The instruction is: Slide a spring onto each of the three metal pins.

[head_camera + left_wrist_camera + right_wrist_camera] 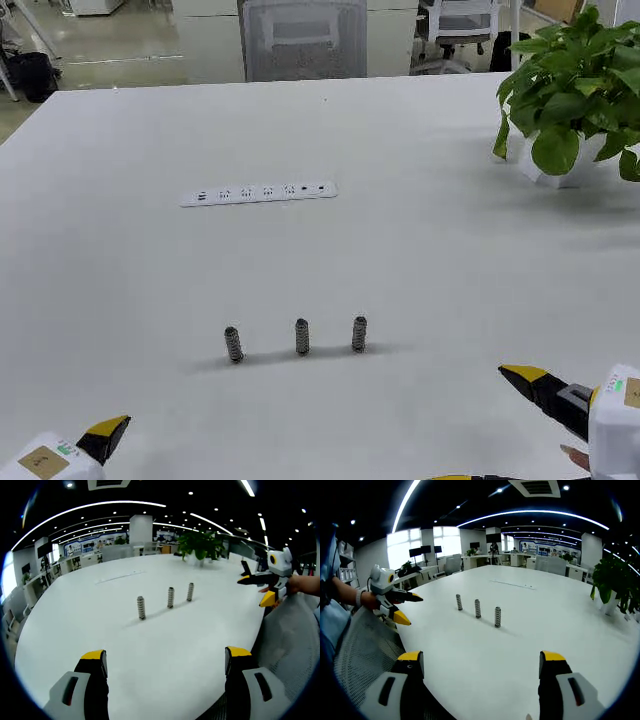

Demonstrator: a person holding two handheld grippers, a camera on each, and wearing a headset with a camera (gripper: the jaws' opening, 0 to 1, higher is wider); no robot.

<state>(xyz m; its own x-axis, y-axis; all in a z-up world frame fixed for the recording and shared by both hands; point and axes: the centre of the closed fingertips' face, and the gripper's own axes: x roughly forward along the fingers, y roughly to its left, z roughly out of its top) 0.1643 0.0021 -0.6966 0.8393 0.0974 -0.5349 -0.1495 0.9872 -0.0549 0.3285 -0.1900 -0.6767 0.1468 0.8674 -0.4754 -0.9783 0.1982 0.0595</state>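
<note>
Neatly upright: three coiled springs [302,337], smooth tabletop [430,270].

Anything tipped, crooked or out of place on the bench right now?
Nothing stands out. The three springs stand upright in a row, the power strip lies flat behind them, and the left gripper and right gripper are open.

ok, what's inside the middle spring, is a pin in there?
The middle spring stands upright on the table. Its coils cover the core, so a pin inside cannot be made out.
</note>
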